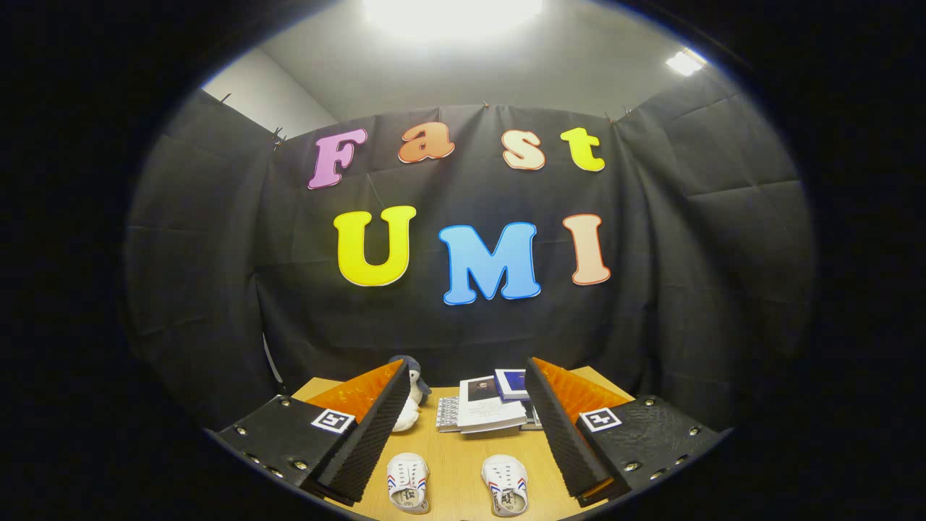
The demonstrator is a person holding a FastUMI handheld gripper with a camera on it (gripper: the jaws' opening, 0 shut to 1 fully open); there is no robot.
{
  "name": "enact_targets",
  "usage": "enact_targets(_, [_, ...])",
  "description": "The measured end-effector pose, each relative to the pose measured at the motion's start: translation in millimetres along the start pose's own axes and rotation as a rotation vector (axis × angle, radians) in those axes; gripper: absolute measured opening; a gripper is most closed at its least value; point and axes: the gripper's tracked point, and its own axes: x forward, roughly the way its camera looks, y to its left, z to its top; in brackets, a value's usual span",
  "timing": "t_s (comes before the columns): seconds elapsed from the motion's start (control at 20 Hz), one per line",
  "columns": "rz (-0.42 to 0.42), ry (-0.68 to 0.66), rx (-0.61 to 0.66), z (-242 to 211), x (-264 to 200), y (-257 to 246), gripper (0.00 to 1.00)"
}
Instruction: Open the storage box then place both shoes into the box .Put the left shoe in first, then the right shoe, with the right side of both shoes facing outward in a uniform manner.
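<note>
The hand-held gripper hangs above the wooden surface with its fingers spread wide and nothing between them. Two small white shoes lie side by side on the surface in the gap between the fingers, apart from each other. Beyond them a stack of books lies flat, and just beside it a plush penguin stands partly hidden behind one finger.
</note>
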Motion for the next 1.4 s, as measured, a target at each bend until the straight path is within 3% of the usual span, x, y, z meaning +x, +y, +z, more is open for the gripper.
enact_targets(0.5, [0.231, 0.185, 0.112, -75, 47, 69, 0.98])
enact_targets(0.75, [0.398, 0.393, 0.284, -131, 63, 116, 0.95])
enact_targets(1.2, [0.669, 0.7, 0.472, -216, 66, 193, 0.96])
enact_targets(1.4, [0.712, 0.904, 0.547, -266, 67, 222, 0.95])
